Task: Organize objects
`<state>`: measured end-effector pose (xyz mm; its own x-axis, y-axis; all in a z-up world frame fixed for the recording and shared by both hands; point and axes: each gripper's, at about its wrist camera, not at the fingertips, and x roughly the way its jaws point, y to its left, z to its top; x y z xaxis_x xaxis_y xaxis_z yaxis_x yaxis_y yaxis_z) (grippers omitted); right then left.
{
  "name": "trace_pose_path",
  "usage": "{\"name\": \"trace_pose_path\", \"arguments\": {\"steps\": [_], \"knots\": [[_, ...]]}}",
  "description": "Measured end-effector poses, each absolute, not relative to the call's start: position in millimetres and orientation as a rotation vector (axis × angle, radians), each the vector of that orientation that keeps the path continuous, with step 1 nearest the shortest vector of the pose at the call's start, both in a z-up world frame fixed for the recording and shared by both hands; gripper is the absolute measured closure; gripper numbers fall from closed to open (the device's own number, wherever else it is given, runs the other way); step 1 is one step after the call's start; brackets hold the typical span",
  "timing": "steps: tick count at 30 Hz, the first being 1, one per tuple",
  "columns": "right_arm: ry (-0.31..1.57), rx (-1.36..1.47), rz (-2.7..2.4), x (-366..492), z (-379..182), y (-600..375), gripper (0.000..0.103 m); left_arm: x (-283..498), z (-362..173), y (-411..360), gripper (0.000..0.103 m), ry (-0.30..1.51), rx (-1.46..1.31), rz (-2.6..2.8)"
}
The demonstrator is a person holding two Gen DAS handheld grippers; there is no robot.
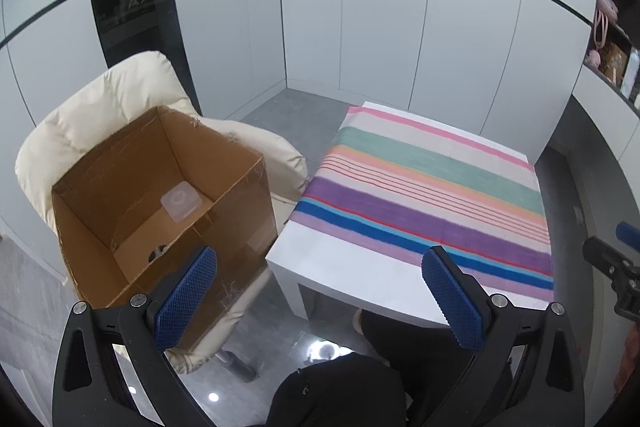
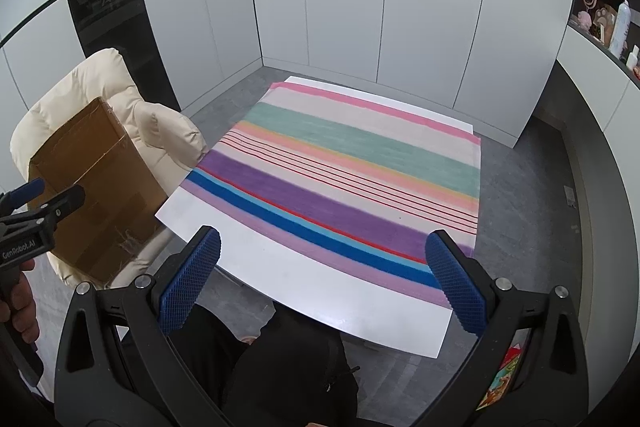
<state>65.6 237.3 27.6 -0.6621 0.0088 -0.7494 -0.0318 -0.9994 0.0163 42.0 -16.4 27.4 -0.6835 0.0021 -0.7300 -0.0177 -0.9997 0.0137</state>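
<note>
Faintly, "GenRobot.AI" marks the left gripper, jaws spread.

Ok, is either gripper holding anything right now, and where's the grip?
Nothing is held. The left gripper and the right gripper are both open with nothing between their fingers, above the table.

Black frames on both tongs, each a pair of angled arms with long cut-out slots and round silver screws at the joints. Left tongs: two blue pads with a fine grid texture, set on black fingers. Right tongs: same build, same blue waffle pads. In the right view the left tool's side reads "GenRobot.AI" in white letters. The person wears black clothing, a small zip pull showing on it.
</note>
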Motion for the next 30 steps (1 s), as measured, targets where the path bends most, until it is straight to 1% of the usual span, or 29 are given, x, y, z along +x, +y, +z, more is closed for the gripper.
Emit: {"name": "trace_pose_path", "arguments": {"steps": [6, 30], "knots": [[0.042, -1.287, 2.844, 63.3, 26.9, 234.5, 0.0, 40.3, 25.8, -20.2, 0.0, 0.012, -1.258, 2.872], [0.037, -1.298, 2.845, 62.5, 24.2, 233.2, 0.0, 41.8, 23.6, -14.6, 0.0, 0.071, -1.254, 2.872]]}}
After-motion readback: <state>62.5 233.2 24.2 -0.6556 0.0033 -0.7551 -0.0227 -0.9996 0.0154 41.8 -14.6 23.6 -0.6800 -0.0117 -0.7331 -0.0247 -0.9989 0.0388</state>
